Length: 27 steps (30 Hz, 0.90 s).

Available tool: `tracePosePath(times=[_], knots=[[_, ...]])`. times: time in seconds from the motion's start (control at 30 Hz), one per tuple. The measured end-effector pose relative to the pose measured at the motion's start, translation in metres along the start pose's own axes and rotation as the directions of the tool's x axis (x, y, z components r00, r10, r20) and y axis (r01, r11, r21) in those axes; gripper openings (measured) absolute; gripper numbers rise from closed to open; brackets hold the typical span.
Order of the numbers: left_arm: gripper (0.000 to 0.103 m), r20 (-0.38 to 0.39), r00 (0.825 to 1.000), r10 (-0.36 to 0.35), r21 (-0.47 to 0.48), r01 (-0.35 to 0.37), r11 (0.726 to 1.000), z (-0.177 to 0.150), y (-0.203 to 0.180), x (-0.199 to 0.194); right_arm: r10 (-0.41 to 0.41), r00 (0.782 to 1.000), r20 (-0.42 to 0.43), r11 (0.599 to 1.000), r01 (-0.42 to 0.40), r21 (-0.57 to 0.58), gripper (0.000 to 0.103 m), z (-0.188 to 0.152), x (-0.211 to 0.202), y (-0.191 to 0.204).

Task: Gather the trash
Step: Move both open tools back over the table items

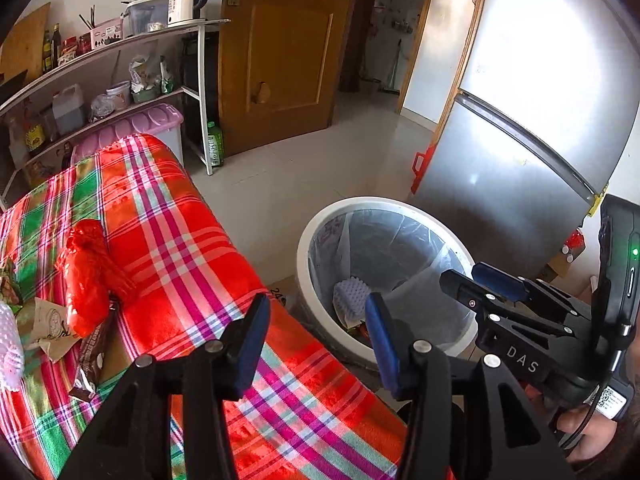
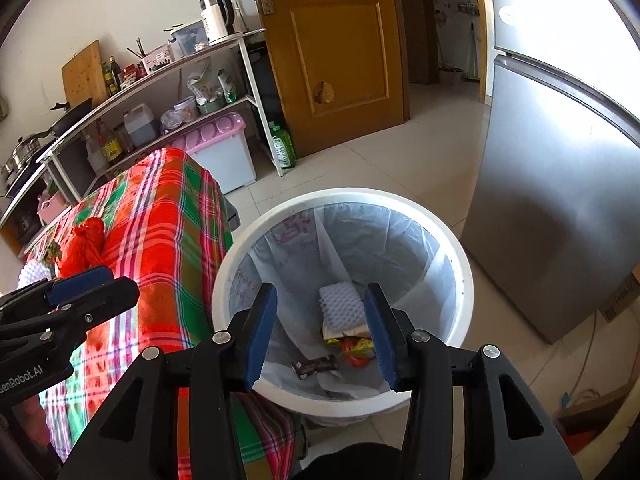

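Observation:
A white trash bin (image 2: pixel 460 264) with a clear liner stands on the floor beside the plaid-covered table (image 1: pixel 192 240). Inside it lie a white foam net (image 2: pixel 340 306), a brown wrapper (image 2: pixel 314 366) and yellow-red wrappers (image 2: pixel 356 348). My right gripper (image 2: pixel 320 336) is open and empty, right above the bin. My left gripper (image 1: pixel 316 344) is open and empty over the table's edge. On the table lie a red plastic bag (image 1: pixel 86 276), a brown wrapper (image 1: pixel 94 354), crumpled paper (image 1: pixel 48 324) and a white foam net (image 1: pixel 8 344). The right gripper also shows in the left wrist view (image 1: pixel 476 280).
A silver fridge (image 2: pixel 560 184) stands right of the bin. A shelf rack (image 1: pixel 120 80) with bottles and a kettle, a pink-lidded box (image 2: pixel 224 148) and a green bottle (image 2: pixel 282 146) stand behind the table. A wooden door (image 2: pixel 340 48) is at the back.

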<state>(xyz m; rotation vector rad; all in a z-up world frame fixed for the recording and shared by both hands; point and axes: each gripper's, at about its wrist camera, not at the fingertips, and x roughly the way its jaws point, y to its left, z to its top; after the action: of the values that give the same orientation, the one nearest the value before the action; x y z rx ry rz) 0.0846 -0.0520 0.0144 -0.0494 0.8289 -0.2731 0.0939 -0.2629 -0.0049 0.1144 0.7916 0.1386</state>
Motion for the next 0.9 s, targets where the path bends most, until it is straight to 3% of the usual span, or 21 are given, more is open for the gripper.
tracePosePath(times=[0.27,0.47,0.6,0.9], knots=[[0.061,0.057,0.997,0.05,-0.059,-0.047,0.997,-0.008,0.037,-0.03,0.078,0.996,0.046,0.995,-0.075,-0.066,0.046,0.008,-0.011,0.045],[0.067,0.073,0.989,0.128,-0.115,-0.119,0.986,-0.017,0.076,-0.045,0.132,0.991,0.039,0.985,-0.126,-0.12,0.047,0.012,-0.003,0.084],[0.072,0.08,0.973,0.217,-0.155,-0.203,0.967,-0.025,0.104,-0.055,0.165,0.986,0.017,0.975,-0.16,-0.151,0.047,0.012,0.007,0.107],[0.077,0.077,0.957,0.28,-0.275,-0.25,0.928,-0.04,0.159,-0.073,0.239,0.971,-0.02,0.942,-0.237,-0.236,0.049,0.014,0.019,0.154]])
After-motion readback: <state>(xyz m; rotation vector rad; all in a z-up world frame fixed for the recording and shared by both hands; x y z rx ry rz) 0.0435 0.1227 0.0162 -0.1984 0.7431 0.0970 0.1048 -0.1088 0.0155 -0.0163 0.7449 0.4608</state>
